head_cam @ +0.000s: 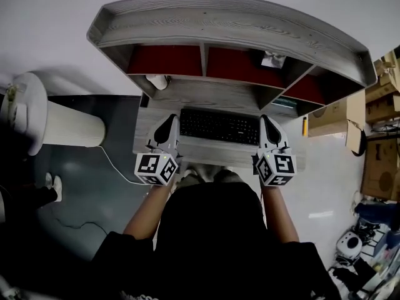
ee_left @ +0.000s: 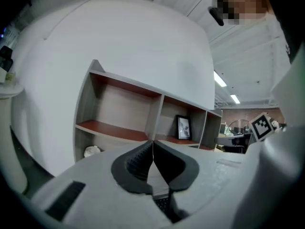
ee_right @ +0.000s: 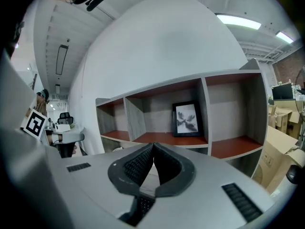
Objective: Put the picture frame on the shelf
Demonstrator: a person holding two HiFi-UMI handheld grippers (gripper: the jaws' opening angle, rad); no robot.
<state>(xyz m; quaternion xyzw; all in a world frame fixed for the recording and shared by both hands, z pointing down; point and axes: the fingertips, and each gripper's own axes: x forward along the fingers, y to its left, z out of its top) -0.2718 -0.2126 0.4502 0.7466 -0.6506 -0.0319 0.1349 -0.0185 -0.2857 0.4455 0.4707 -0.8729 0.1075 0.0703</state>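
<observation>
The black picture frame (ee_right: 187, 119) stands upright on the red board of the shelf's (head_cam: 225, 27) middle compartment; it also shows in the head view as the frame (head_cam: 273, 59) and in the left gripper view as the frame (ee_left: 184, 127). My left gripper (head_cam: 167, 119) hovers over the desk's front edge, left of the keyboard, jaws shut with nothing between them (ee_left: 152, 143). My right gripper (head_cam: 267, 119) sits at the keyboard's right end, likewise shut and empty (ee_right: 153, 146). Both point at the shelf, well short of the frame.
A black keyboard (head_cam: 219, 125) lies on the grey desk (head_cam: 206, 150) between the grippers. A small white object (head_cam: 157, 80) rests in the lower left compartment. A white round stand (head_cam: 28, 108) is at the left, cardboard boxes (head_cam: 337, 120) at the right.
</observation>
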